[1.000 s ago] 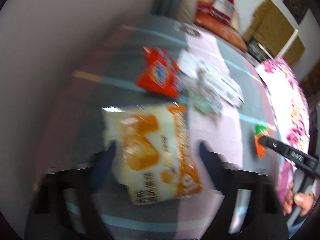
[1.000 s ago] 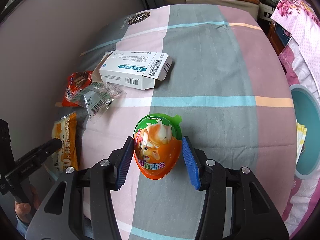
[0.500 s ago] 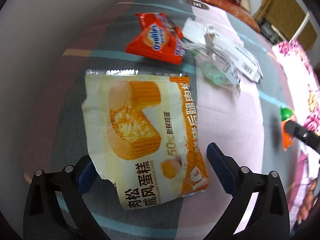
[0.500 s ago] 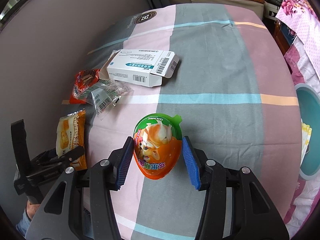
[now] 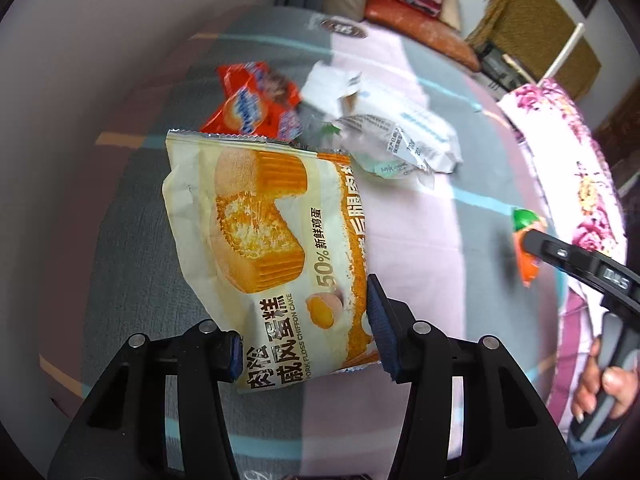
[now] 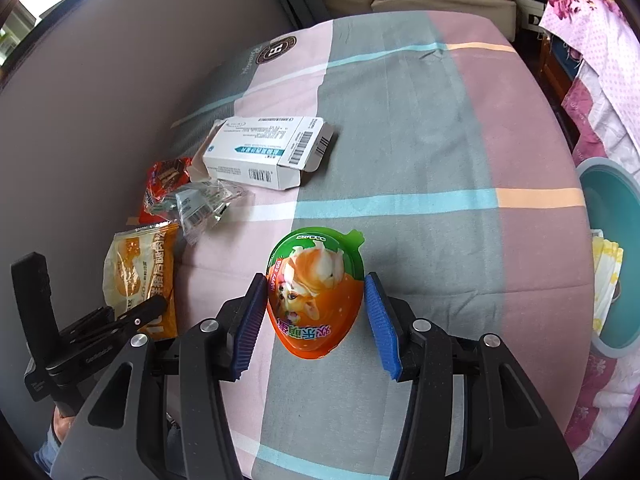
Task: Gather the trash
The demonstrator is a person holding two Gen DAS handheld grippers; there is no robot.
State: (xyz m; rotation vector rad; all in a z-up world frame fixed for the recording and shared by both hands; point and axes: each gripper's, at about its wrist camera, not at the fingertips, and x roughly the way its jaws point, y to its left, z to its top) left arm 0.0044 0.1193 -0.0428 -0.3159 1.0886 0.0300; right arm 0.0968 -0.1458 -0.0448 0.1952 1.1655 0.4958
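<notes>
A cream and orange cake wrapper lies between the fingers of my left gripper. The jaws are closing, and both blue pads touch its lower edges. The right wrist view shows the same wrapper at the left, with a left finger over it. My right gripper is shut on an orange and green egg-shaped package that rests on the striped cloth. The left wrist view shows that package at the right.
Beyond the cake wrapper lie a red snack wrapper, a crumpled clear wrapper and an open white medicine box. A teal bin stands beside the cloth's right edge. A hand holds the right gripper's handle.
The left gripper's jaws stood wide around the cake wrapper and have come in onto its sides. The right gripper has kept still on the egg package.
</notes>
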